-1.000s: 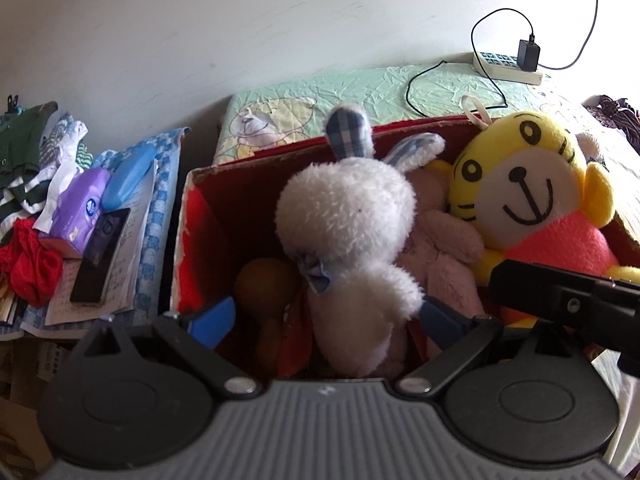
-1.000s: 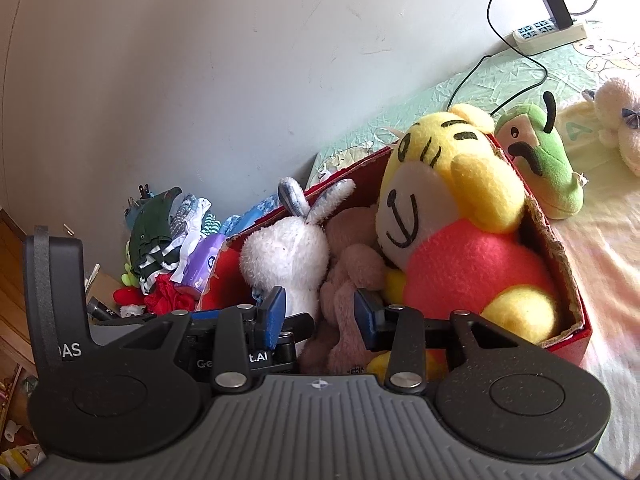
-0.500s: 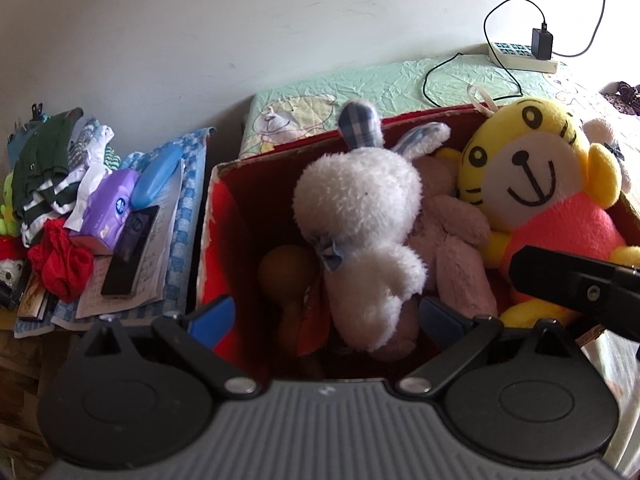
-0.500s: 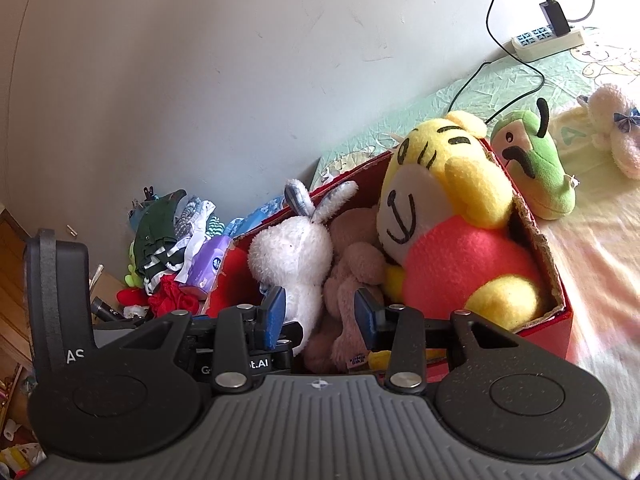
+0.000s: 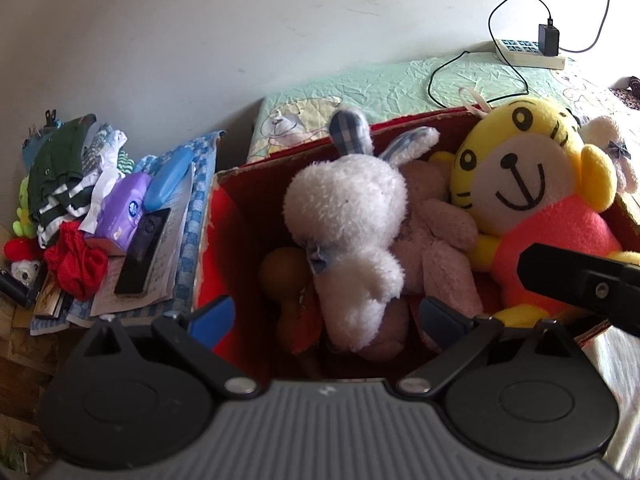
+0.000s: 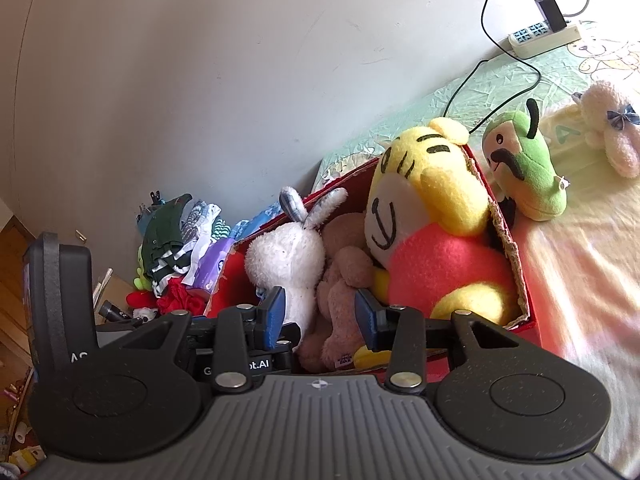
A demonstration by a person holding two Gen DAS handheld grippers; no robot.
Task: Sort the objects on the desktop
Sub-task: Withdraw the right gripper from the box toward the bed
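Red cardboard box already packed: yellow tiger plush in a red shirt at right, white fluffy rabbit plush centre, pink plush wedged between. Still outside, judged left to sort: green moustached plush just beyond the box's right wall, cream plush further right. Left gripper spread wide, empty, held over the box; right gripper also parted, nothing held.

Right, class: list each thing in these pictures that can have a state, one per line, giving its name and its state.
left gripper: open, empty, over the box
right gripper: open, empty
red box: open, packed with toys
white rabbit: in the box, ears up
yellow tiger: in the box, leaning back
green plush: outside the box, on the bed
charger: plugged into the power strip
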